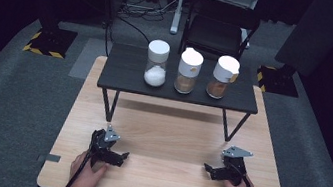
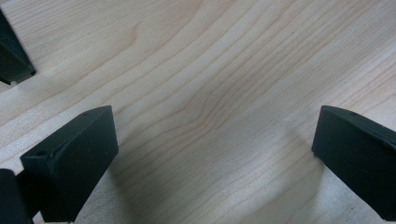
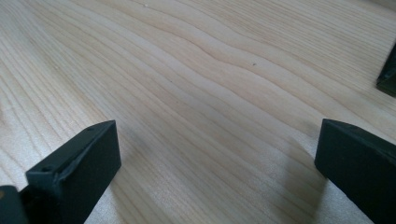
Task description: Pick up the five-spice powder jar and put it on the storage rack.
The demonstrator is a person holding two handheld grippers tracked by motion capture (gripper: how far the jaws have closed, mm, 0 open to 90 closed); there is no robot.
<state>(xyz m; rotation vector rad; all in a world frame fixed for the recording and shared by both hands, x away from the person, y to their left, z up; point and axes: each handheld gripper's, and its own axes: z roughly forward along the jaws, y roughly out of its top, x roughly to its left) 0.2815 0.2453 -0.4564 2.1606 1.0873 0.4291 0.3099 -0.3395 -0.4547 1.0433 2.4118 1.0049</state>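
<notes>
Both grippers rest low over the light wooden table [image 1: 173, 135] near its front edge, each held by a hand. My left gripper [image 1: 121, 156] points toward the middle with its jaws wide apart; in the left gripper view [image 2: 215, 135] only bare wood lies between them. My right gripper [image 1: 208, 170] mirrors it from the right, open, with nothing between its fingers [image 3: 217, 144]. Three white-lidded jars stand on a low black shelf [image 1: 127, 74] at the back: one with white powder [image 1: 156, 64] and two with brown powder [image 1: 188, 71] [image 1: 222, 78].
The shelf stands on thin black legs [image 1: 108, 104] [image 1: 232, 127] on the table's far half. A black chair [image 1: 220, 28] and cables sit on the floor behind. A dark piece shows at the edge of each gripper view [image 2: 11, 60] [image 3: 387, 74].
</notes>
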